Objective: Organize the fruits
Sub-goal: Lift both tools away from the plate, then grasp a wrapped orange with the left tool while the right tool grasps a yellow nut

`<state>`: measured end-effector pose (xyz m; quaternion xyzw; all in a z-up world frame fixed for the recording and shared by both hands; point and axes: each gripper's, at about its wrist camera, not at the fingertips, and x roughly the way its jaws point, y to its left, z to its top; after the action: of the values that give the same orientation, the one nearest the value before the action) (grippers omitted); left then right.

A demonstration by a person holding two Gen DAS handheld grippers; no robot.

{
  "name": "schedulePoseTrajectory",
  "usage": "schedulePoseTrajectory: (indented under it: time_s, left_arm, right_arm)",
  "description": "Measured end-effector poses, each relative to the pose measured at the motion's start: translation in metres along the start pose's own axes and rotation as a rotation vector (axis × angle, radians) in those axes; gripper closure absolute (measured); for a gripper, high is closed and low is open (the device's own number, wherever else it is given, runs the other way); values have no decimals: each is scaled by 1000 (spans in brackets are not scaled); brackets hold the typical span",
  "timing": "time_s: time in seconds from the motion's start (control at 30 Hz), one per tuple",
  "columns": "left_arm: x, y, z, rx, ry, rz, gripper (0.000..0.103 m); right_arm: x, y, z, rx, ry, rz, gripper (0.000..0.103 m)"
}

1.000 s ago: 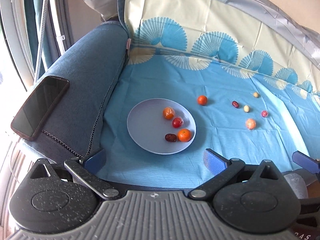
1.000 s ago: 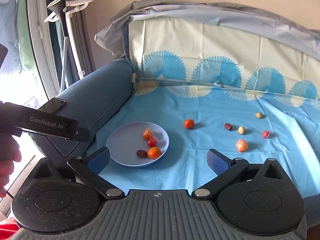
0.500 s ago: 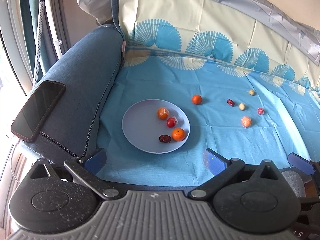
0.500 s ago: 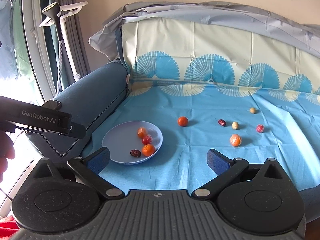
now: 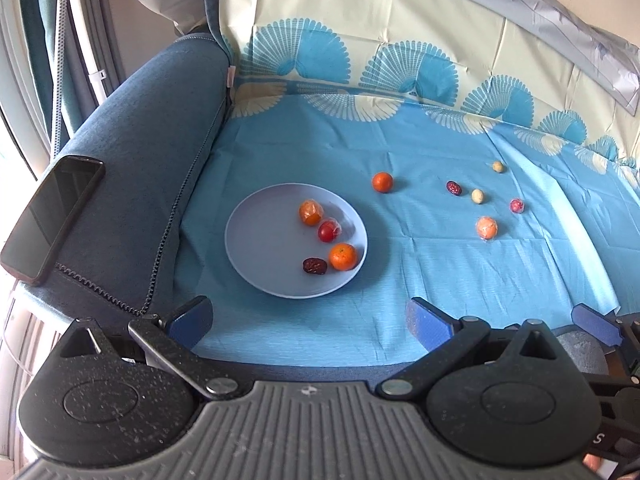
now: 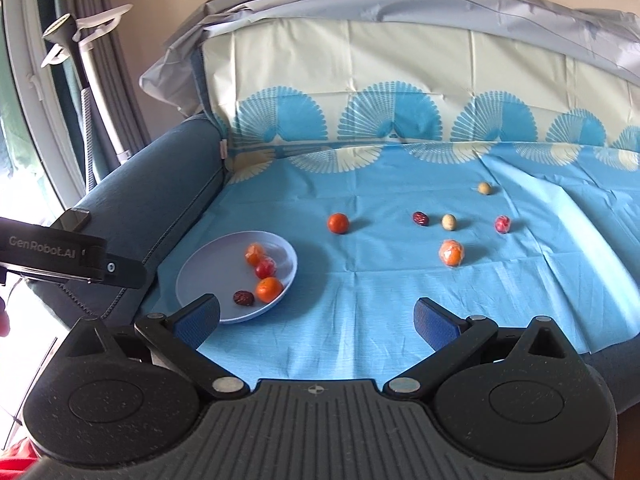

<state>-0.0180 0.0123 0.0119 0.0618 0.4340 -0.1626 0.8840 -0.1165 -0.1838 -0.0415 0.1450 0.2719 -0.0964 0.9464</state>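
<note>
Sofa (image 5: 132, 148), blue cloth (image 5: 440, 272) over the seat: carries all items; view of it has drawn in slightly over the last second, both claws easing toward the seat, no fruit shifted

Phone (image 5: 48, 216): on the armrest, far left of the left claw, unmoved

Plate (image 5: 256, 240): ahead of the left claw (image 5: 308, 320), a little left of its centre line; ahead and left of the right claw (image 6: 316, 318), near its left finger. Holds four pieces, same count as a second ago

- wrapped orange (image 5: 310, 212), far side of plate
- bare orange (image 5: 343, 256), near right rim
- red fruit (image 5: 328, 231), between the two oranges
- date (image 5: 314, 266), just beside the bare orange

Loose on the cloth, well ahead of the right claw, six pieces:

- loose orange (image 6: 338, 223), ahead and slightly left, nearest the plate
- wrapped loose orange (image 6: 451, 252), ahead and right
- loose date (image 6: 420, 218)
- wrapped red fruit (image 6: 502, 224), far right
- two pale round fruits (image 6: 449, 222), one of them farthest back

Left claw: released, fingers wide, nothing between them

Right claw: released, fingers wide, nothing between them

Reading: nothing added to the plate in the interval; likely between picks, six pieces outstanding, loose orange the easiest next reach
</note>
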Motion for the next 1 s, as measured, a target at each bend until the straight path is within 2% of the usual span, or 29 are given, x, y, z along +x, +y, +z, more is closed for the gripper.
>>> schedulePoseTrajectory:
  time_s: [0.3,0.47,0.6,0.77,0.93,1.0]
  left_arm:
    - [22,-27,21,23,16,-37,0]
    - [52,-67,32,82,45,-66,0]
    - [85,-111,44,136,67,-110,0]
    - [139,-181,59,239,95,-176,0]
    - [206,-244,72,317,131,-239,0]
    - [233,-261,76,335,141,-243,0]
  right_arm:
    - [14,-43,15,49,-19,-106,1]
    - [22,-91,38,71,-65,-204,1]
    - [41,-143,63,78,-66,-252,1]
    - [100,-210,101,-1,-9,-231,1]
    - [192,-275,136,-23,48,-207,1]
    - [232,-294,146,-20,80,-194,1]
